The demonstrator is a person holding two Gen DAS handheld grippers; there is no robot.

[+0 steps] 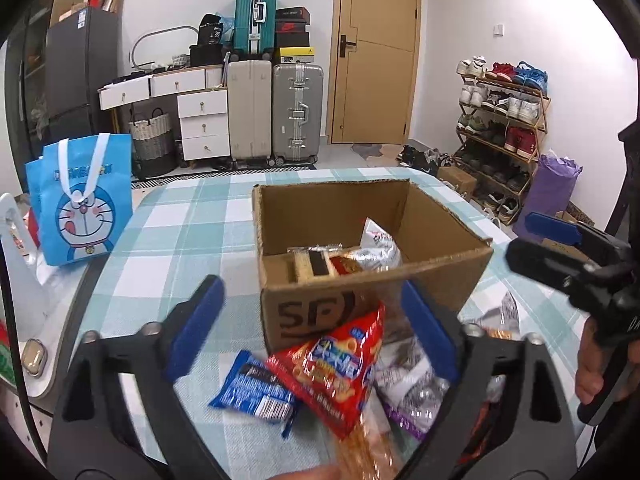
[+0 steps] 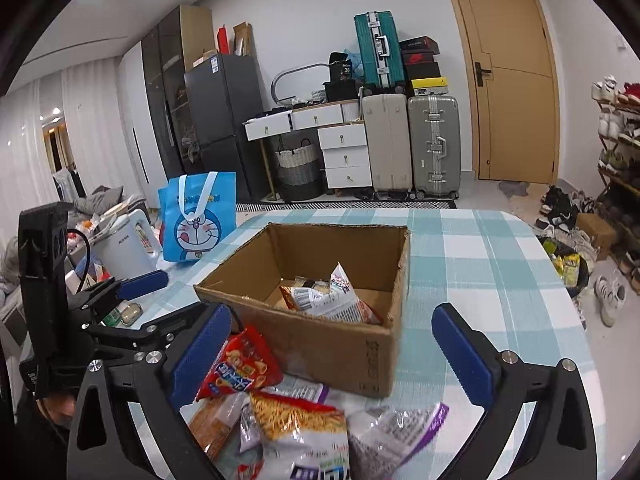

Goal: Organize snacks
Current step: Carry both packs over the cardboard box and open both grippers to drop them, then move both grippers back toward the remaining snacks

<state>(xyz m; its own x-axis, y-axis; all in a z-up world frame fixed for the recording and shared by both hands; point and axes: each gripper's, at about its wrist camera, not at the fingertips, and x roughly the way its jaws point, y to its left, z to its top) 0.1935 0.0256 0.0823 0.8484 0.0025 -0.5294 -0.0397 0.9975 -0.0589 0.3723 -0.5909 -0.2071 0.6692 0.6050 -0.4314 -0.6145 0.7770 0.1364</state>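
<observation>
An open cardboard box [image 1: 440, 236] stands on the checked tablecloth with a few snack packs [image 1: 376, 252] in it. In front of it lies a pile of loose snacks: a red bag [image 1: 336, 368], a blue packet [image 1: 252, 392] and a clear pack of sticks [image 1: 368, 452]. My left gripper [image 1: 312, 300] is open over this pile, its pads clear of the red bag between them. In the right wrist view my right gripper [image 2: 330, 320] is open too, above a noodle bag [image 2: 300, 428] and a silver-purple bag [image 2: 396, 436], just short of the box [image 2: 320, 344].
A blue cartoon tote bag [image 1: 80, 204] stands at the table's left edge beside a white appliance [image 2: 128, 248]. A hand [image 1: 596, 376] holds the right gripper [image 1: 536, 240] at the right. Suitcases, drawers and a shoe rack [image 1: 500, 128] line the room behind the table.
</observation>
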